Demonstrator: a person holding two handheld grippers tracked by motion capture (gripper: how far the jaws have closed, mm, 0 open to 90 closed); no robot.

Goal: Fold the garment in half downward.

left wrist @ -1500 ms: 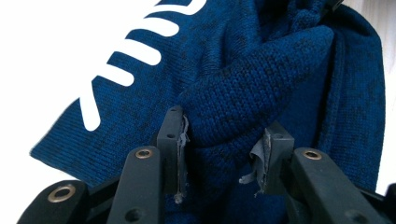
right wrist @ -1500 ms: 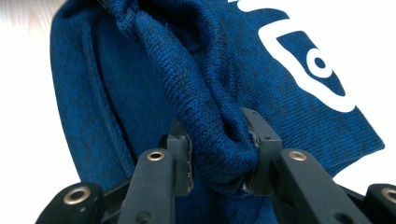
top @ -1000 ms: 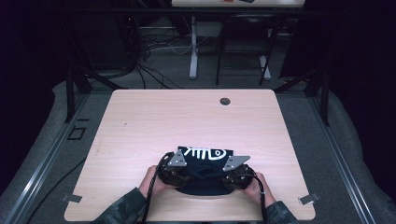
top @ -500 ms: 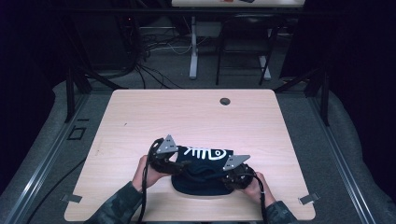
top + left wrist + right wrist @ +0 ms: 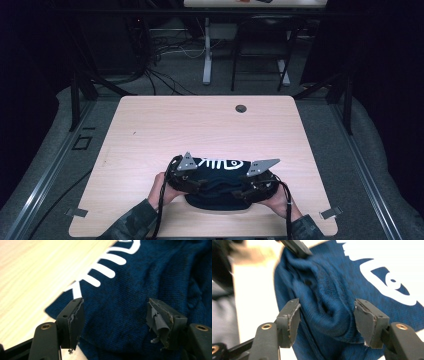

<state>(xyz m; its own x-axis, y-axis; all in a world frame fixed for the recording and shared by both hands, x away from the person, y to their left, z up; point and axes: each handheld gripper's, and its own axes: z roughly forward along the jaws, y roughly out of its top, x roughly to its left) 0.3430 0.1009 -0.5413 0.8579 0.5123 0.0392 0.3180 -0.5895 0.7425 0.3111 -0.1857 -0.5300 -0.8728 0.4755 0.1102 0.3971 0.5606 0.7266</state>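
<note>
Item: dark blue knitted garment with white fish-skeleton print (image 5: 220,187), bunched at the light wooden table's (image 5: 150,130) near edge. My left gripper (image 5: 115,322) and right gripper (image 5: 327,322): jaws just opened, apart over cloth, nothing clamped. Folding seems nearly finished; ridge wants smoothing.

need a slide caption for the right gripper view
Open right hand-held gripper poised over a bunched fold of the dark blue garment with white print, lying on the table.

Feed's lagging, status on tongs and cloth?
Both tongs, left and right, just opened, pads off fabric. Dark blue garment bunched on table near edge. Nothing in the way.
</note>
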